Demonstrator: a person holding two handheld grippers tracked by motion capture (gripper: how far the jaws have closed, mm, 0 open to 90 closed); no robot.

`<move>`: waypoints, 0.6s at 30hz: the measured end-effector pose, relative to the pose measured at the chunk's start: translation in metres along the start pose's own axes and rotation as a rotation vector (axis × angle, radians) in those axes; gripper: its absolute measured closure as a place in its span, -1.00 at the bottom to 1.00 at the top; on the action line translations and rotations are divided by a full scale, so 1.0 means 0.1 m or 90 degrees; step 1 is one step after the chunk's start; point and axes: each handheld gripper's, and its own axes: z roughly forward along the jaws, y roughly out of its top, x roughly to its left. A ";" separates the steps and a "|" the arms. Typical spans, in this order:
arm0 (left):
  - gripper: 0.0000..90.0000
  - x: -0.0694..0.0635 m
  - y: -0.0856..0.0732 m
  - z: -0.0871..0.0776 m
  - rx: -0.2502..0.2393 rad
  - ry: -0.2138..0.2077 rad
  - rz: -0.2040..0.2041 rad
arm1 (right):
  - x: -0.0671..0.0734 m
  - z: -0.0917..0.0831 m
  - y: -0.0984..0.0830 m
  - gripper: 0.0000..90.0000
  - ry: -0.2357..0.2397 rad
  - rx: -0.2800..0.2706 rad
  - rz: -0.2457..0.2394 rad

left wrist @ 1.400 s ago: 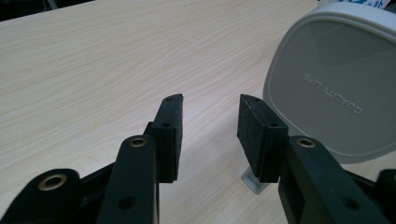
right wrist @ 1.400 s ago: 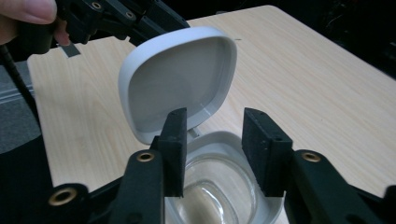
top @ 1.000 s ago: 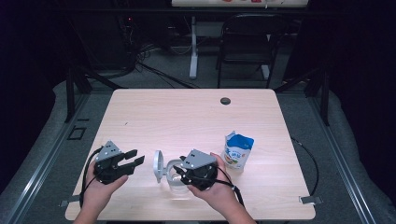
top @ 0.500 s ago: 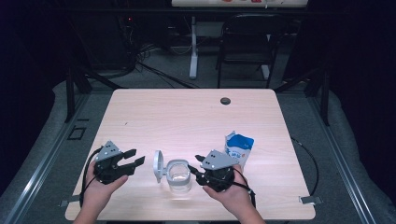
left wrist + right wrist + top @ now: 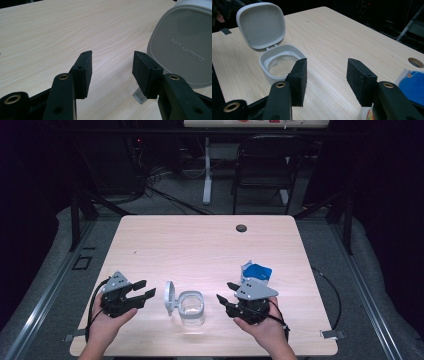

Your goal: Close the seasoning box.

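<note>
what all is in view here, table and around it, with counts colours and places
container: 1, clear with grey rim, near table edge between the tools
lid: 1, grey, hinged open upright on the container's left side
pouch: 1, blue and white, beside the right tool
table: 1, light wood, centre
cable hole: 1, dark, far right of tabletop
chair: 1, black, beyond the table
left tool: 1, black, jaws open, nothing between them
right tool: 1, black, jaws open, nothing between them
hands: 2, near edge

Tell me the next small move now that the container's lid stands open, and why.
Probably swing the right gripper toward the blue-and-white pouch just behind it. The container is open and looks empty, both grippers' jaws have just been opening with nothing between them, and the pouch is the only other item nearby.
</note>
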 end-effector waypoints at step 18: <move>0.17 0.02 0.01 -0.03 -0.003 0.008 -0.002 | -0.23 -0.23 -0.06 0.19 -0.028 -0.005 0.034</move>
